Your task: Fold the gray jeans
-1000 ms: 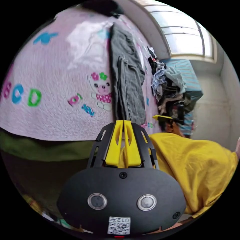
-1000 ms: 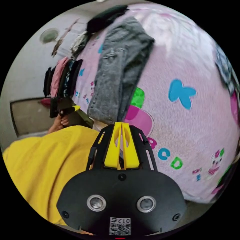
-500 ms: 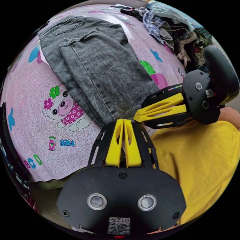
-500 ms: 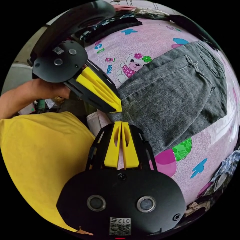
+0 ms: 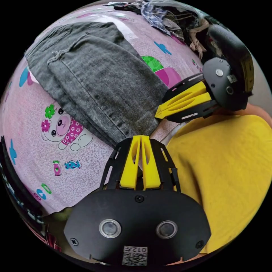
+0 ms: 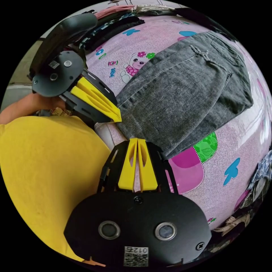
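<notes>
The gray jeans (image 5: 93,82) lie on the pink cartoon bedspread (image 5: 70,170), folded lengthwise with one leg over the other, hems at the bed's near edge, waistband at the far end of the jeans. At the hem end, the left gripper (image 5: 140,138) and the right gripper (image 6: 137,140) each sit with jaws pressed together; whether any denim is pinched between them I cannot tell. Beside the hems stands the person's yellow shirt (image 5: 226,175); beyond the waistband a heap of loose clothes (image 5: 175,19).

To my eye the step is taking both hem corners: bite both layers squarely, then carry them toward the waistband evenly, keeping edges aligned.

Against half a second ago, the right gripper's tip stands off the hem edge rather than on it.
</notes>
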